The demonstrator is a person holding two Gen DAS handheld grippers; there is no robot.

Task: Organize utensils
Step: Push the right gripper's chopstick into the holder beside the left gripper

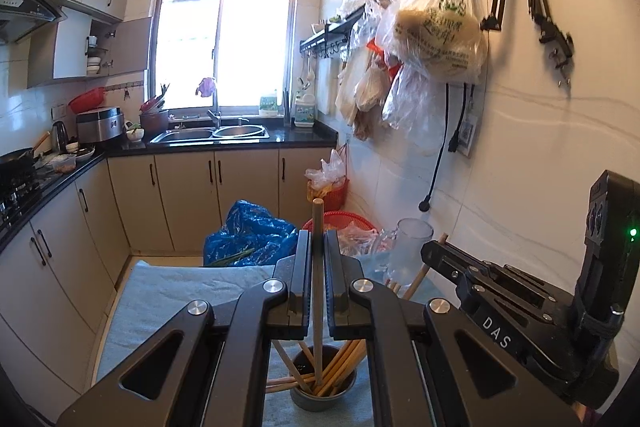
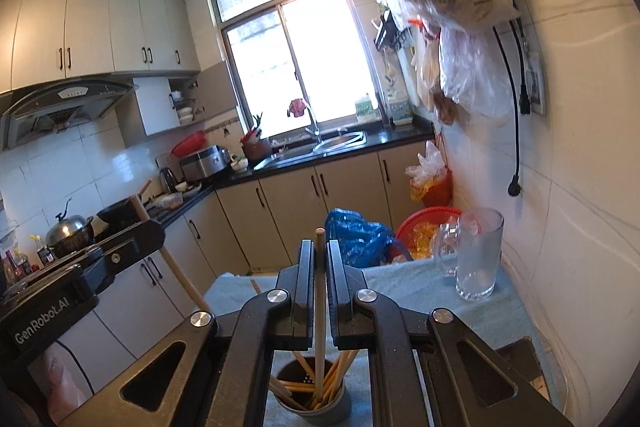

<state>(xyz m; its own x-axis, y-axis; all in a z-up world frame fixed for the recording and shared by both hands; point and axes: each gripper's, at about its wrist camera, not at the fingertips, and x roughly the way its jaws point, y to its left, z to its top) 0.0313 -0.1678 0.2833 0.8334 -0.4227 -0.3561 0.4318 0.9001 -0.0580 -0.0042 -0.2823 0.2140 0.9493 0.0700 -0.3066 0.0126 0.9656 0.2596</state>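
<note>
My left gripper [image 1: 318,239] is shut on a wooden chopstick [image 1: 318,215] that stands upright between its pads. The stick's lower end reaches down into a dark cup [image 1: 304,405] holding several chopsticks. My right gripper [image 2: 320,259] is shut on a second upright chopstick [image 2: 320,239]. Its lower end drops among the sticks in the same cup [image 2: 340,411]. The two grippers are side by side over the cup. The right gripper [image 1: 436,247] shows at the right of the left wrist view, and the left gripper [image 2: 148,231] at the left of the right wrist view.
The cup stands on a table covered with a pale blue towel [image 1: 180,291]. A clear glass mug [image 2: 478,259] stands at the table's far right by the tiled wall. Beyond the table lie a blue bag [image 1: 248,231] and red baskets [image 2: 432,223]. Plastic bags [image 1: 436,23] hang from wall hooks.
</note>
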